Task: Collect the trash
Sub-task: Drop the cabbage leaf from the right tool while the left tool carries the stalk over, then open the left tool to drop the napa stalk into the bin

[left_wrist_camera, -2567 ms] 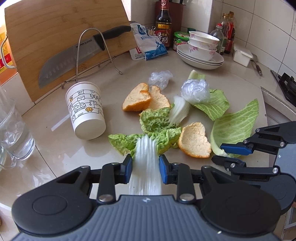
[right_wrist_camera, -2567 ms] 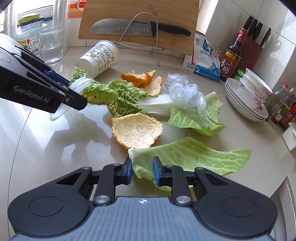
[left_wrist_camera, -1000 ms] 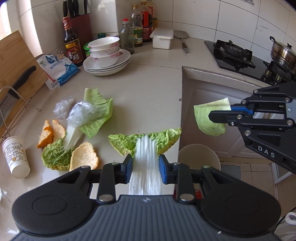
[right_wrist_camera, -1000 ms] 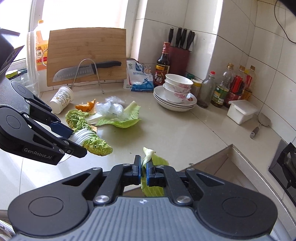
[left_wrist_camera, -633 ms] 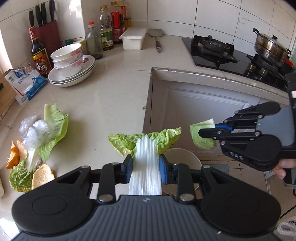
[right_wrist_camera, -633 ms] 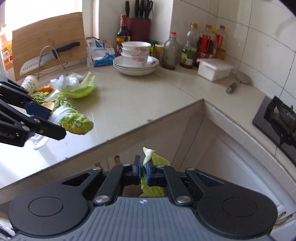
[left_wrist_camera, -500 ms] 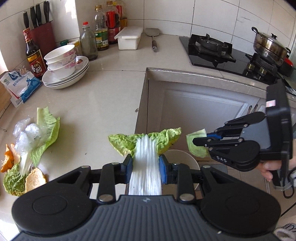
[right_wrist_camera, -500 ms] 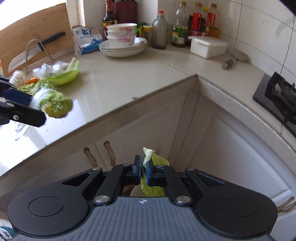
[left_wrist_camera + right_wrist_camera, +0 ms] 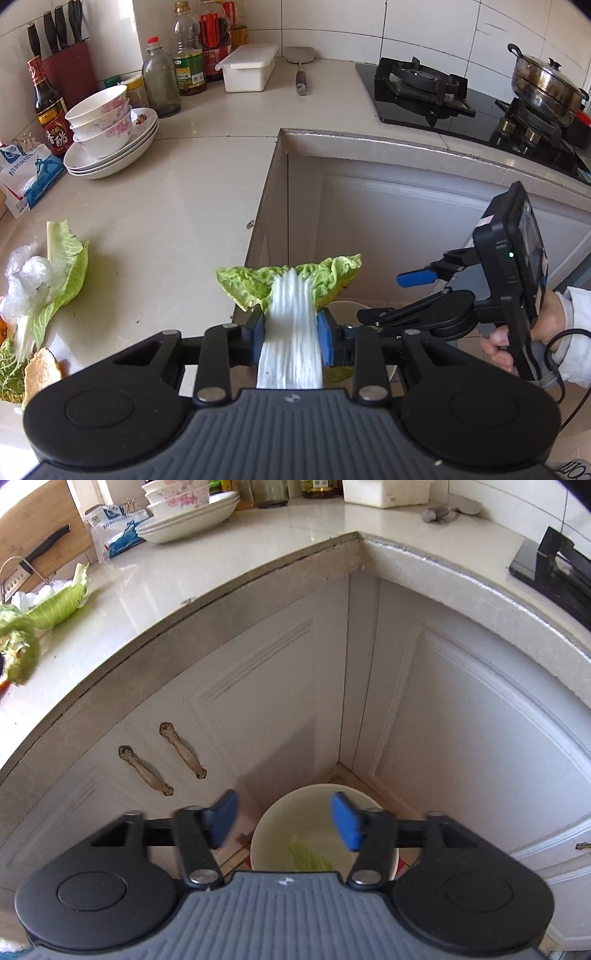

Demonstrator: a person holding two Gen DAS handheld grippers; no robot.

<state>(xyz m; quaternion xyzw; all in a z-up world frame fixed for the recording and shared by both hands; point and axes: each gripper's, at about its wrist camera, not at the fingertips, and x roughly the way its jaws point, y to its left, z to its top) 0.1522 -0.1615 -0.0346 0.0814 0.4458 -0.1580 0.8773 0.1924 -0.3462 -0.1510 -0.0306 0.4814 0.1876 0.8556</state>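
My left gripper [image 9: 291,329] pinched a napa cabbage leaf [image 9: 291,295] by its ribbed white stalk, frilly green top fanned out past the counter edge [image 9: 266,206]. My right gripper [image 9: 284,825] gaped wide above the round cream bin [image 9: 280,812]; a pale green leaf [image 9: 310,856] lay inside, partly hidden by my body.

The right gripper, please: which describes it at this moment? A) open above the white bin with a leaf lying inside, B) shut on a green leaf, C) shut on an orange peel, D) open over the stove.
A: the right gripper has its blue pads spread apart with nothing between them, above the white bin, where a green leaf lies inside.
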